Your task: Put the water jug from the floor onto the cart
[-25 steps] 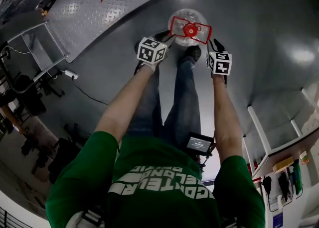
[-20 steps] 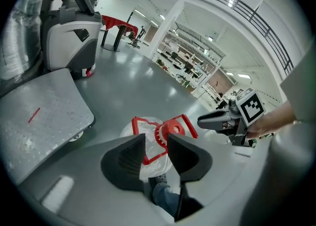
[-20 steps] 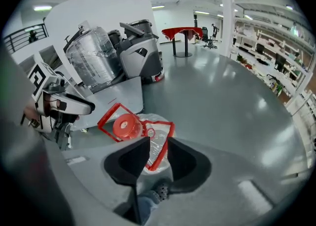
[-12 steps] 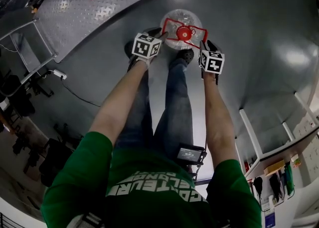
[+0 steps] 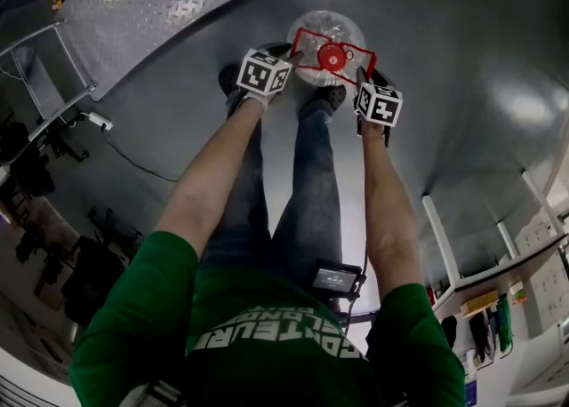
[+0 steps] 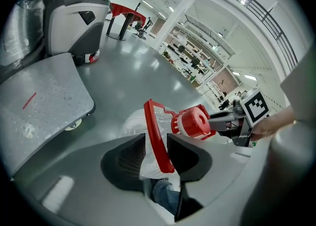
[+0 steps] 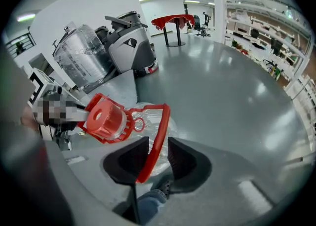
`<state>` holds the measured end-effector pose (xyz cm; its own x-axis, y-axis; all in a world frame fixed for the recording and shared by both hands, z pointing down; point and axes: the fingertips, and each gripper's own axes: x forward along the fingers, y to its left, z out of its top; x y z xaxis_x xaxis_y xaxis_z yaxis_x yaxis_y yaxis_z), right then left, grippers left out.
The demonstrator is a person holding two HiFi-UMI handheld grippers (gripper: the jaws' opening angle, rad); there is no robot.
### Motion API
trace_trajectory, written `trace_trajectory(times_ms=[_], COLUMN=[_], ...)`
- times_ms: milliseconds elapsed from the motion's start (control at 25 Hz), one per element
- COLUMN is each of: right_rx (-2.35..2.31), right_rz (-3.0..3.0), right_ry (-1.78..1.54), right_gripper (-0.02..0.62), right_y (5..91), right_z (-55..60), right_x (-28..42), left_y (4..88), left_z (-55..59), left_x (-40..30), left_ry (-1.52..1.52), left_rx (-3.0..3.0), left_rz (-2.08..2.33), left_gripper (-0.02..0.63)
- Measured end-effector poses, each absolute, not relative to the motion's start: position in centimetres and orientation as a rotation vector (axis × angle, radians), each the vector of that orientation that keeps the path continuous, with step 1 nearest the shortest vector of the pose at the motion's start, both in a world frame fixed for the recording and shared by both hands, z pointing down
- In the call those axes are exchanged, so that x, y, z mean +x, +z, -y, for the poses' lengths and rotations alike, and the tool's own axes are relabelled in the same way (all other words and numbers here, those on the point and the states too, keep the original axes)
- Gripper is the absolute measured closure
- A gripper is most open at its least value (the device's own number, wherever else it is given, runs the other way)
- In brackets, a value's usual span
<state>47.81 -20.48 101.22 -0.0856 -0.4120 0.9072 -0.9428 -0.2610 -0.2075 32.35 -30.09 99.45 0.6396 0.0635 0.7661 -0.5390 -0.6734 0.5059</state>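
Here we go: the water jug (image 5: 327, 34) stands upright on the grey floor (image 5: 444, 32) right in front of my shoes (image 5: 331, 94), with the cart (image 5: 169, 1), that steel-plate deck, well apart at the upper left. My left gripper (image 6: 156, 147) has its jaws apart, and the near bar of the red handle (image 6: 152, 121) runs between them, a sliver of clear jug showing on one side, so no squeeze yet. My right gripper (image 7: 158, 150) is parted too. Its jaws have just been opening, and the opposite bar of that handle sits in the gap without being pinched. The red cap (image 7: 104, 118) rises between the two tools, so I judge this as the seating step before the lift. To do it well, I want each bar deep against the pads, not out at the tips, before I close. I should close both sides together, since one early grip could tip the jug or twist the thin frame. Then I want a straight, level lift, both hands at one height. The jug looks heavy and round, likely to swing, so I'd go slowly toward the cart.
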Motion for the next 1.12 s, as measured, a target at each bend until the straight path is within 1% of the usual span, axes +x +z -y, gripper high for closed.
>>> trace_trajectory(times_ms=[280,600,800,1120], right_rx=[1.650,1.671,1.769,1.818], right_rz=[1.483,1.470,1.424,1.401], right_ry=[1.356,1.394,1.531,1.563], right_gripper=[0.493,0.533,0.573,0.580], right_y=[102.1,102.6,102.2,101.3], right_z=[20.7,20.8,20.9,20.7], right_x=[47.4,47.0,47.4,47.3], left_y=[100.2,101.3,101.5,100.0], left_z=[29.6,29.9,29.7,29.5], left_x=[33.2,32.3,32.5,33.0], left_ry=[1.005,1.012,0.968,0.925], left_rx=[2.086,2.018,1.906,1.907], left_rz=[0.350,0.390,0.419,0.439], left_gripper=[0.492,0.509,0.540,0.538])
